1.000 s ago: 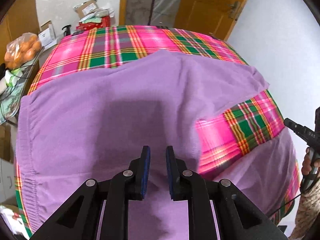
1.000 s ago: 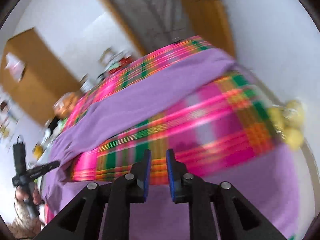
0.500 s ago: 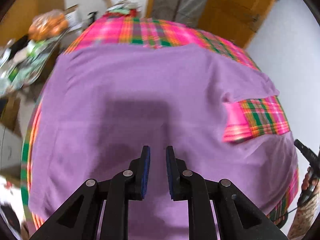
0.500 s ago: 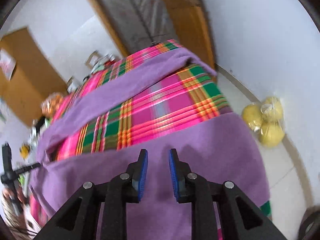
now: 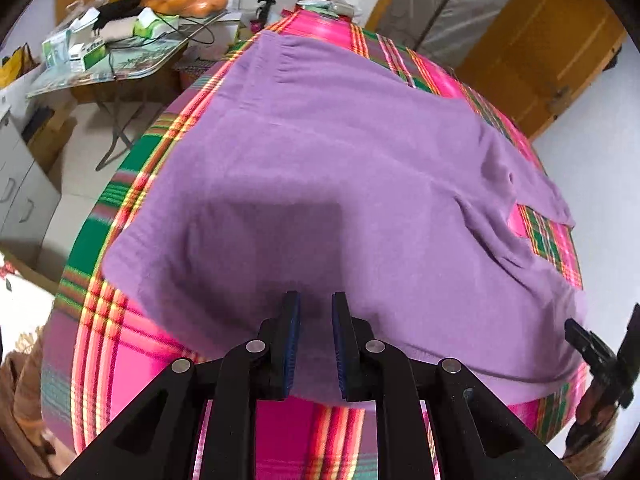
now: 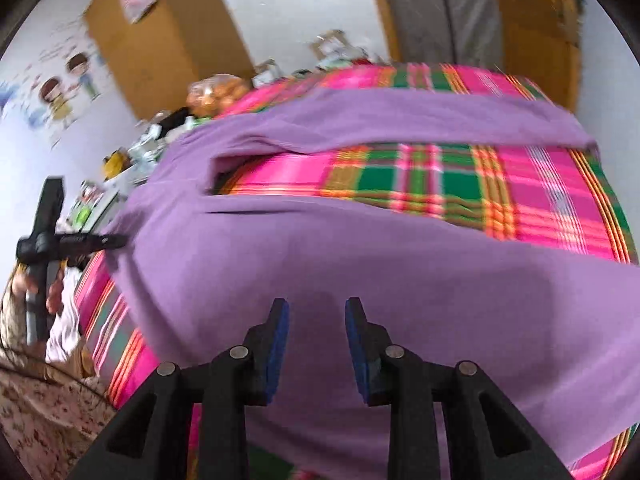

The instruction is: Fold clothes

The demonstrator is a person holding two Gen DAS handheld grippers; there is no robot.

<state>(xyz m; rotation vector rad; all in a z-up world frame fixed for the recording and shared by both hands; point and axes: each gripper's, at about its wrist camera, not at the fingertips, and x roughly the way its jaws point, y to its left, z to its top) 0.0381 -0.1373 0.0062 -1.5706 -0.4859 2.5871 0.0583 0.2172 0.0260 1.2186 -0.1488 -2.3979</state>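
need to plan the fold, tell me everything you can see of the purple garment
The purple garment looks like soft, plain knit trousers. It lies spread on the plaid cloth, a gathered waistband at the far left end, two legs splitting apart to the right with plaid showing between them. It is mostly flat, with light wrinkles near the split. Both hand-held grippers, left and right, hover open above it; neither holds it.

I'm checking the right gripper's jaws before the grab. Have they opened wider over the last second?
Yes. The right gripper shows a clearly wider gap between its blue pads than before, measured against its own black frame. It hovers open above the purple garment.
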